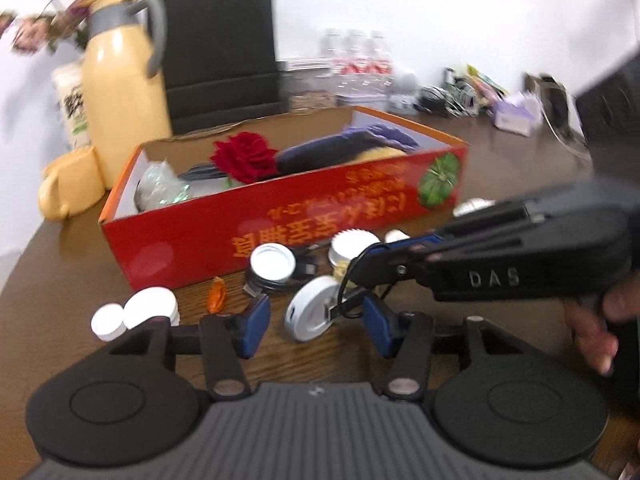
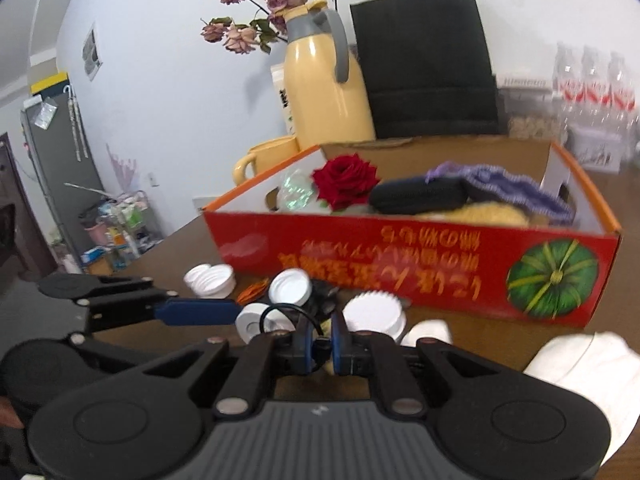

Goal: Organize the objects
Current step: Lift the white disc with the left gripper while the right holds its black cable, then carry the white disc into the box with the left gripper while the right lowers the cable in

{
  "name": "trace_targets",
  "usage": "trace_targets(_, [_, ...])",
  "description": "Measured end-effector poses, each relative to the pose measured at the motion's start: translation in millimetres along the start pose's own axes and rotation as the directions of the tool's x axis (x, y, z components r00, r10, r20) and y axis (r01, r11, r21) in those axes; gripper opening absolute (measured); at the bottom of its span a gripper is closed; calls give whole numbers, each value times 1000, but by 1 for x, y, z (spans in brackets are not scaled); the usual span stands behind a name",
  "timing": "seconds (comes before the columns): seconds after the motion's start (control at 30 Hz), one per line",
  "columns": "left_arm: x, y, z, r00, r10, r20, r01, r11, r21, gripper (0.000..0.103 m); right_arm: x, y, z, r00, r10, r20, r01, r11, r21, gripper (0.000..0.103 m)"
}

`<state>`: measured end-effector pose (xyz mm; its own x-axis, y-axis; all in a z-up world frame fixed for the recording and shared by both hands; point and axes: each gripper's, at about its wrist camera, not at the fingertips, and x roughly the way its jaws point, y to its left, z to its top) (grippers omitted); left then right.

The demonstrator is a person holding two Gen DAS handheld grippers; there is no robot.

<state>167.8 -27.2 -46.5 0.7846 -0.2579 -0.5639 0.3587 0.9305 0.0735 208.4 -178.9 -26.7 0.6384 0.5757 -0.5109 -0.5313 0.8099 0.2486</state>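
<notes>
A red cardboard box (image 1: 280,224) (image 2: 400,264) stands on the brown table, holding a red rose (image 1: 246,156) (image 2: 346,180), a dark pouch (image 2: 418,196) and purple knitwear (image 2: 512,190). Small jars and white lids (image 1: 272,260) (image 2: 290,286) lie in front of it. My left gripper (image 1: 316,322) is open around a round white cable reel (image 1: 310,312) (image 2: 252,320). My right gripper (image 2: 320,346) (image 1: 360,276) is shut on the reel's black cable (image 2: 280,312), right beside the left fingers.
A yellow thermos (image 1: 120,92) (image 2: 324,84), a yellow mug (image 1: 68,188), a black paper bag (image 1: 222,52) and dried flowers (image 2: 264,8) stand behind the box. Water bottles (image 1: 356,54) and clutter lie at the back right. White items (image 2: 580,360) lie at the right.
</notes>
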Motion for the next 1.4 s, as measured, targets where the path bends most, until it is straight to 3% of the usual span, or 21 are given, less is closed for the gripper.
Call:
trace_targets(0.1, [-5,-3,-1,1000,-10,27,9,999,37,54,-5,2,-4,999,33,-5,-33,999,11,8])
trace_targets(0.23, [-7,-3,-1,999,-19,30,17,998,65,33,-7,5,-6,1000,4,0,-4,1000,-16,8])
trace_targets(0.33, [-10,-2,-4,999,-32,28,30,997,77,29,-8,5,-7,1000,-16,2,16,1000,-21,8])
trace_targets(0.7, [-15,9,-6,1000,-9,22,8,997,70,29,-6,9,-10,999,-50,-3,50,996,-74,9])
trace_targets(0.9, [-10,11,-4,996,-90,27,86,991,106,39,-8,12,-11,1000,-27,-1,27,995,-98,9])
trace_targets(0.93, [-9,10,-4,995,-100,23,97,988,117,38,-8,12,-11,1000,-23,0,23,995,-101,9])
trace_targets(1.1, [-14,3,-5,990,-133,50,123,980,158,14,-14,16,-11,999,-29,36,33,990,-139,9])
trace_targets(1.4, [-30,-8,14,982,-76,174,43,981,190,13,-36,24,11,983,-37,179,68,984,-166,8])
